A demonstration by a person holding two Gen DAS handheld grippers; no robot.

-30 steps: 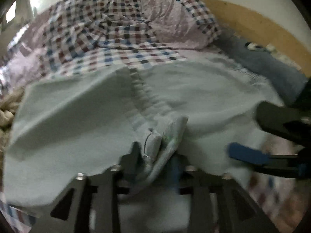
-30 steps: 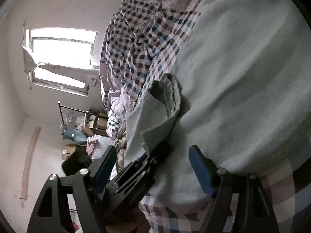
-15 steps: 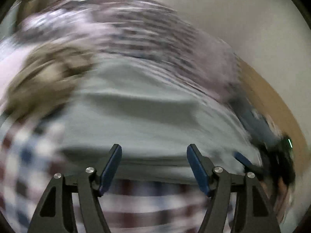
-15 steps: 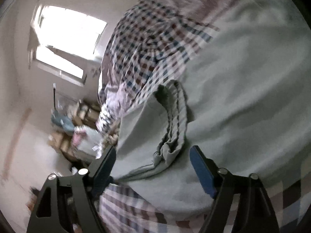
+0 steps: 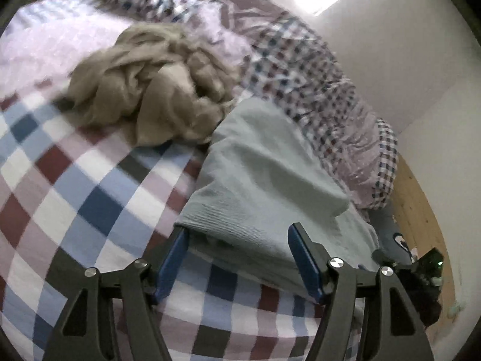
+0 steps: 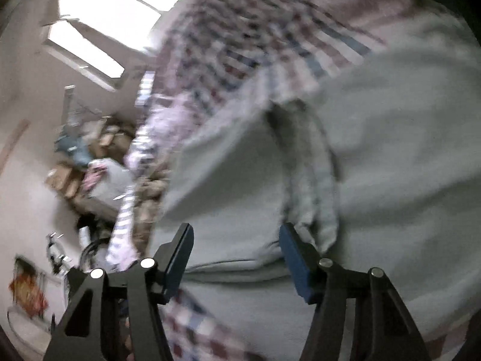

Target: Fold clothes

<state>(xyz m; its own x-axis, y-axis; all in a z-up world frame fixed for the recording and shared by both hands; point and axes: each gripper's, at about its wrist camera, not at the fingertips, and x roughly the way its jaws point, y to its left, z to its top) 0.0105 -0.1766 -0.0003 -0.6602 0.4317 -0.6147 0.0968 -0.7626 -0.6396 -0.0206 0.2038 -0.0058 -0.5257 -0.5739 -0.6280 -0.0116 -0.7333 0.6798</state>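
The pale green garment (image 5: 270, 180) lies partly folded on the checked bedsheet (image 5: 90, 204), just beside a crumpled beige garment (image 5: 150, 84) not yet folded. The left tongs (image 5: 237, 258) gape at its near edge; the right tongs (image 6: 234, 255), jaws just narrowing, straddle its folded flap, gripping nothing.

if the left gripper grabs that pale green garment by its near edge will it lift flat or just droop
Probably droop: the pale green garment lies in soft folds and sags over its own layers, so it looks floppy. Its ribbed knit should give the pads some grip. The folded layers may slide apart when lifted from one edge.
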